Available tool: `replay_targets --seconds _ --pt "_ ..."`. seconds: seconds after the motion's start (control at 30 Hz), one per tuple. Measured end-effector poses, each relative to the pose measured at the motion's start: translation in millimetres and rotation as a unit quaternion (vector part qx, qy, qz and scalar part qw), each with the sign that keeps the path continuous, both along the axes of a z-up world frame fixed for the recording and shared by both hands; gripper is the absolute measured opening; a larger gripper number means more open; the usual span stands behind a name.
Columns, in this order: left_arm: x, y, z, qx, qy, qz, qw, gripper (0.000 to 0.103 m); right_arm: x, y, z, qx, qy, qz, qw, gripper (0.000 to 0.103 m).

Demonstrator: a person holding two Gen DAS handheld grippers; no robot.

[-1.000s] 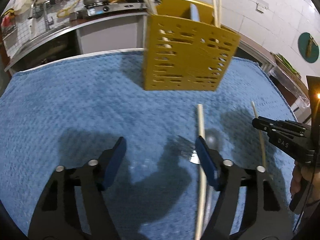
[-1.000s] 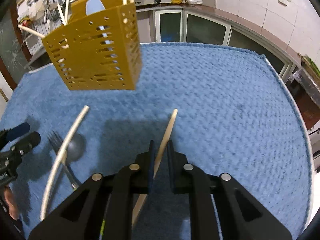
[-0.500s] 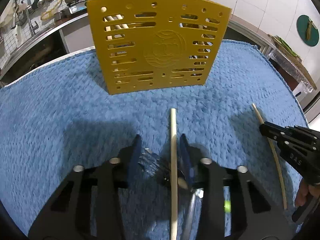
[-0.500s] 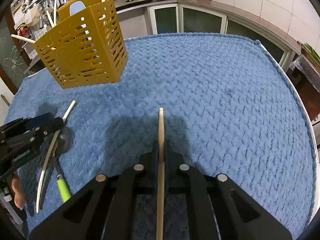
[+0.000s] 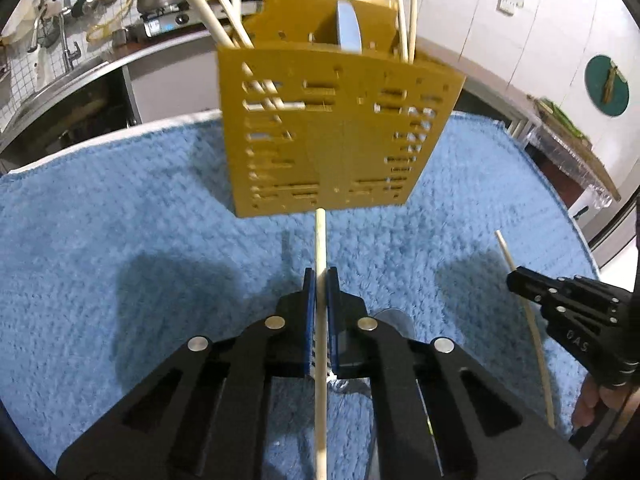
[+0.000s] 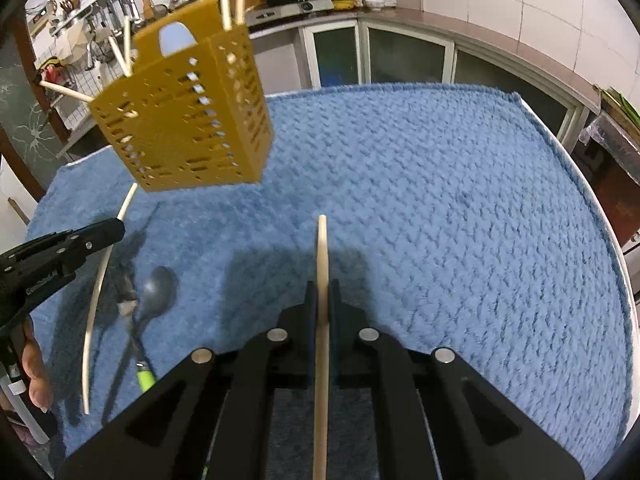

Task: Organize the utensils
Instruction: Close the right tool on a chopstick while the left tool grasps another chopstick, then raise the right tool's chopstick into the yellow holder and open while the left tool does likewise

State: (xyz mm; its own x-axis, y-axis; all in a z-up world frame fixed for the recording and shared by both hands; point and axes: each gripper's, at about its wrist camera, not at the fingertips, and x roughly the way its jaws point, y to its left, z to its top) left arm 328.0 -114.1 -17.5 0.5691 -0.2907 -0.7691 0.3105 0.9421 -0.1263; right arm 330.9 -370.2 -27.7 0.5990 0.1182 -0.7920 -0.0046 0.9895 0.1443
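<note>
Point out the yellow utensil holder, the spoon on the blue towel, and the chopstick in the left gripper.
yellow utensil holder [image 5: 328, 136], left wrist view, on its slotted front wall.
spoon [image 6: 161, 290], right wrist view, on its bowl.
chopstick [image 5: 320, 240], left wrist view, on the shaft ahead of the left gripper [image 5: 320, 280].

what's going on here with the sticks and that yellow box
A person holds a gripper in each hand over a blue towel, sorting utensils into a yellow slotted holder that already has several chopsticks and a pale blue utensil in it. The left gripper is shut on one chopstick, and the right gripper is shut on another chopstick. A spoon and a fork lie on the towel, not yet put away.
</note>
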Motion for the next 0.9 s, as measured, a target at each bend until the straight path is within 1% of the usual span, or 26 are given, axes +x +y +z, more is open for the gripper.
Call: replay_targets --seconds 0.1,0.2,0.27,0.4,0.47,0.67,0.8,0.83,0.9 --pt "-11 10 11 -0.014 -0.020 0.004 0.9997 0.004 -3 7 9 0.003 -0.013 0.008 1.000 0.006" --pt "-25 24 28 -0.025 -0.056 0.006 0.9981 0.004 -9 15 22 0.017 -0.040 0.014 0.999 0.006" --pt "-34 33 40 -0.036 -0.082 0.008 0.9959 0.004 -13 18 29 0.023 -0.055 0.015 0.998 0.006" --pt "-49 52 58 -0.048 -0.120 0.019 0.9914 0.004 -21 21 43 0.032 -0.089 0.016 0.995 0.006" --pt "-54 58 66 -0.056 -0.138 0.024 0.9886 0.004 -27 22 51 0.035 -0.114 0.012 0.993 0.006" --pt "-64 71 87 -0.079 -0.178 0.037 0.9802 0.004 -45 19 75 0.057 -0.184 0.004 0.981 0.006" --pt "-68 75 99 -0.092 -0.200 0.040 0.9747 0.004 -57 17 91 0.067 -0.242 -0.002 0.968 0.006" --pt "-69 75 102 -0.095 -0.205 0.041 0.9732 0.004 -61 16 96 0.069 -0.261 -0.003 0.963 0.006" --pt "-69 75 109 -0.101 -0.215 0.039 0.9706 0.004 -63 16 105 0.075 -0.284 -0.005 0.956 0.006"
